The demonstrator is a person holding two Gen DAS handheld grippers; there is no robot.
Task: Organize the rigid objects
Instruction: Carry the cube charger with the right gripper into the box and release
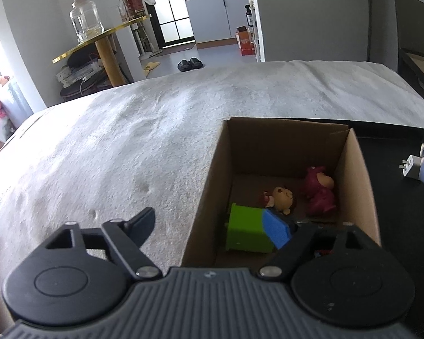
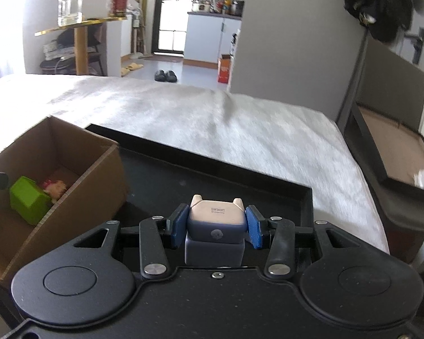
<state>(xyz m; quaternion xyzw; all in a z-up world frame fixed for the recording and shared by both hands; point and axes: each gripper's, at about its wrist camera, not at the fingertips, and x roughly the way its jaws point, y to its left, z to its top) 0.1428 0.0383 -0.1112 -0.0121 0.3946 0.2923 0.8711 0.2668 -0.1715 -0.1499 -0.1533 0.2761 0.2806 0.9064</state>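
Figurine [image 2: 216, 220] clamped in right hand-held gripper [image 2: 216, 226]; only left view shows left hand-held gripper [image 1: 214, 226] wide apart

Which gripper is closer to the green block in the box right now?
Left. The left gripper hangs open straddling the box wall, one pad beside the green block. The right gripper, shut on a figurine, is over the black tray.

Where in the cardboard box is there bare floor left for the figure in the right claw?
Inside the cardboard box, bare floor shows along the far wall, behind the bear figure and pink figure. The near end is crowded by the green block. The right claw grips the boxy figure over the black tray.
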